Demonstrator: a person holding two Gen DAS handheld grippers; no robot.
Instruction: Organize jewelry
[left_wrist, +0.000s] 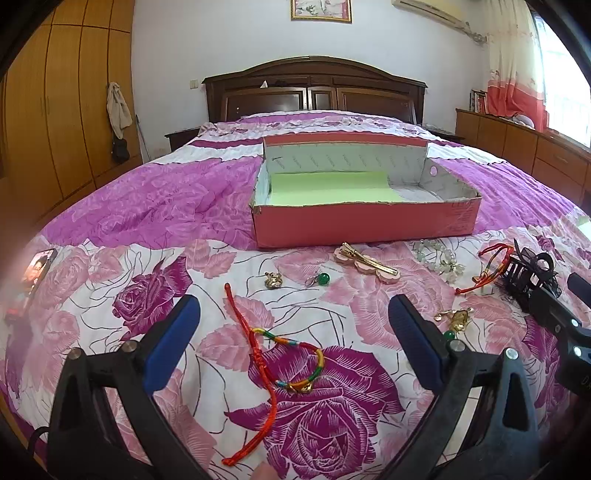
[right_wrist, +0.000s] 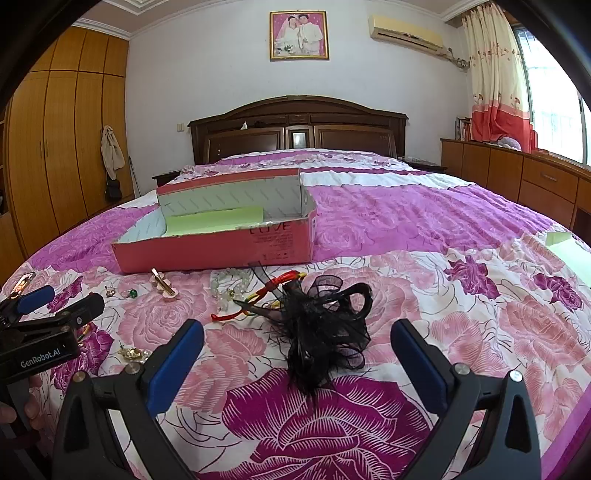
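Observation:
An open pink cardboard box (left_wrist: 365, 225) (right_wrist: 218, 251) with a green lining sits on the flowered bedspread. In front of it lie jewelry pieces. My left gripper (left_wrist: 295, 317) is open above a red cord bracelet with coloured beads (left_wrist: 291, 362). Beyond it are a gold charm (left_wrist: 273, 280), a green-stone earring (left_wrist: 320, 278), a pink and gold hair clip (left_wrist: 365, 260), a pearl bracelet (left_wrist: 441, 258) and a gold brooch (left_wrist: 456, 318). My right gripper (right_wrist: 297, 334) is open around a black ribbon hair claw (right_wrist: 325, 325), not touching it. A second red cord bracelet (right_wrist: 266, 295) lies behind the claw.
A phone (left_wrist: 38, 267) lies on the bed's left edge. A green sheet of paper (right_wrist: 569, 251) rests at the right edge. A wooden wardrobe (left_wrist: 55, 110) stands to the left, a low cabinet (right_wrist: 517, 177) to the right and the dark headboard (right_wrist: 295, 125) at the far end.

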